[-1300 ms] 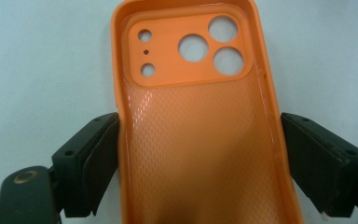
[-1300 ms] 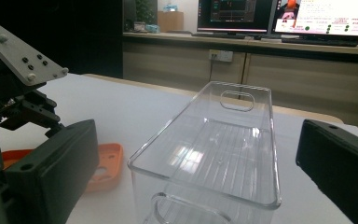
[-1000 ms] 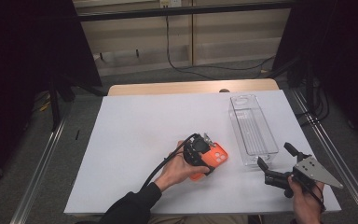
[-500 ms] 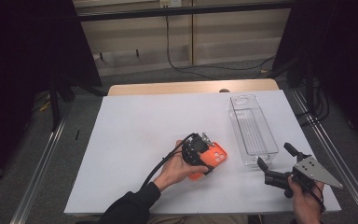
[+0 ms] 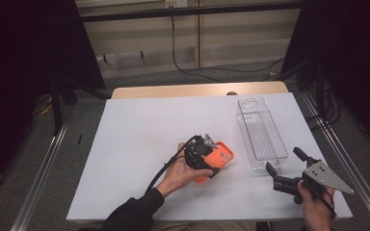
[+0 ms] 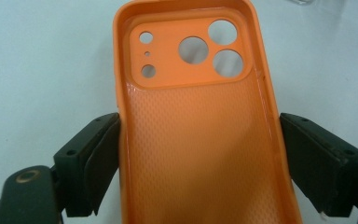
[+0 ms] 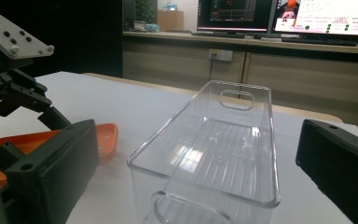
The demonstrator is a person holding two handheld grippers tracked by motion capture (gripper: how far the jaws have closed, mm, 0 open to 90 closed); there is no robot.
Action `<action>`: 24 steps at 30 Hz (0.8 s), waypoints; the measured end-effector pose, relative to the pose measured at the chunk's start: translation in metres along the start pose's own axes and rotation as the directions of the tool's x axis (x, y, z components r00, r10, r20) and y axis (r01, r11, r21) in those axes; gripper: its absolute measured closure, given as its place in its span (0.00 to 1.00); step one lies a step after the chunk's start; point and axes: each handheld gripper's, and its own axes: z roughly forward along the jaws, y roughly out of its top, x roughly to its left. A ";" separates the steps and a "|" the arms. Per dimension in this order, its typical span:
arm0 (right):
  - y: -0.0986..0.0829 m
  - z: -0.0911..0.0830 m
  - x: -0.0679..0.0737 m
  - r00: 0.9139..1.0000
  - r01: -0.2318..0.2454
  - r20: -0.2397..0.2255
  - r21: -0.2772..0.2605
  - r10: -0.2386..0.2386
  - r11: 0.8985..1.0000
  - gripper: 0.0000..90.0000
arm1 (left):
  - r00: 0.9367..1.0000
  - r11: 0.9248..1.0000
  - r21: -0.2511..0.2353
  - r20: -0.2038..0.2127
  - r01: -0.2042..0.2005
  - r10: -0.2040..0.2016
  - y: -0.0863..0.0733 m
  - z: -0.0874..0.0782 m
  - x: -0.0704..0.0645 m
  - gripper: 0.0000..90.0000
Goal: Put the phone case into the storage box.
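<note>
orange phone case [image 6: 200, 140] sits pinched between my left gripper [image 5: 203, 155] jaws, inside up, while my right gripper [image 5: 285, 169] gapes wide, empty, facing the clear bin [image 7: 214, 154].

Left tool [image 5: 207, 159] over orange phone case [image 5: 220, 157], clear bin [image 5: 261, 134] beside, right tool [image 5: 284, 166] near bin's end

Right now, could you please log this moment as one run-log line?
left gripper: jaws around orange phone case | right gripper: open, facing clear bin | bin: empty
</note>
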 end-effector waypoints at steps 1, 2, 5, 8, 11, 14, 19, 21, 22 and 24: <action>0.000 0.000 0.000 1.000 -0.001 -0.001 -0.002 0.001 1.000 0.00 | 1.000 1.000 -0.002 -0.009 -0.007 0.007 0.000 -0.001 0.000 0.17; 0.000 0.000 0.000 1.000 -0.001 -0.003 0.000 0.001 1.000 0.00 | 1.000 1.000 -0.013 -0.009 0.001 -0.001 -0.001 -0.001 -0.001 0.17; 0.000 0.000 0.000 1.000 0.002 -0.002 0.003 -0.002 1.000 0.00 | 1.000 0.999 -0.030 -0.021 -0.013 0.012 -0.001 -0.002 -0.001 0.17; 0.000 0.000 0.000 1.000 0.001 -0.001 0.000 -0.001 1.000 0.00 | 0.999 0.999 -0.038 -0.040 -0.012 0.010 -0.001 -0.003 -0.001 0.17; 0.000 0.000 0.000 1.000 0.001 -0.002 0.001 -0.001 1.000 0.00 | 0.999 0.998 -0.058 -0.054 -0.003 -0.001 -0.003 -0.004 0.000 0.17; 0.000 0.000 0.001 1.000 0.004 -0.005 0.001 -0.004 1.000 0.00 | 0.997 0.997 -0.083 -0.071 0.003 -0.009 -0.004 -0.008 0.002 0.17; 0.000 0.001 0.001 1.000 0.004 -0.001 0.005 -0.004 1.000 0.00 | 0.996 0.993 -0.117 -0.093 -0.011 0.000 -0.008 -0.017 0.003 0.17; 0.000 0.000 0.001 1.000 0.005 -0.004 0.003 -0.005 1.000 0.00 | 0.995 0.993 -0.120 -0.099 -0.010 -0.002 -0.009 -0.018 0.003 0.17; 0.000 0.000 0.001 1.000 0.005 -0.003 0.003 -0.005 1.000 0.00 | 0.994 0.992 -0.124 -0.107 -0.006 -0.008 -0.011 -0.021 0.005 0.17; 0.000 0.001 0.001 1.000 0.006 -0.001 0.004 -0.006 1.000 0.00 | 0.994 0.992 -0.125 -0.112 0.001 -0.015 -0.012 -0.022 0.006 0.17</action>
